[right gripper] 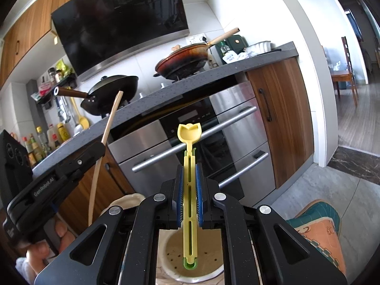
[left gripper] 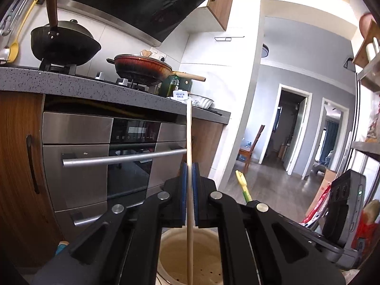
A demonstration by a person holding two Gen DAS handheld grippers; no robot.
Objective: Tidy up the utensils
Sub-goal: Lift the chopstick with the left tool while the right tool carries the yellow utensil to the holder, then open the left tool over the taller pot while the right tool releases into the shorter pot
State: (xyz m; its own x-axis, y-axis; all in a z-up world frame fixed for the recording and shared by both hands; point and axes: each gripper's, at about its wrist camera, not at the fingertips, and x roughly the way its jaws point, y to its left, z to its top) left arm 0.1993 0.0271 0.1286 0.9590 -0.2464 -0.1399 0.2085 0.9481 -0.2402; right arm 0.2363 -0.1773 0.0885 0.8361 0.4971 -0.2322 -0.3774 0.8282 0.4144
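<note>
Chopstick (left gripper: 189, 142) pinched by left gripper (left gripper: 189, 190), yellow utensil (right gripper: 190, 190) clamped in right gripper (right gripper: 190, 199), both above holder (right gripper: 166, 256). Insertion step; next, lower straight in.

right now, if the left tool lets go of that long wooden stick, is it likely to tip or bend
The wooden stick looks thin and straight, so probably stiff and light. It is long beside the ceramic holder below, so it would likely lean on the rim, not stand upright.
</note>
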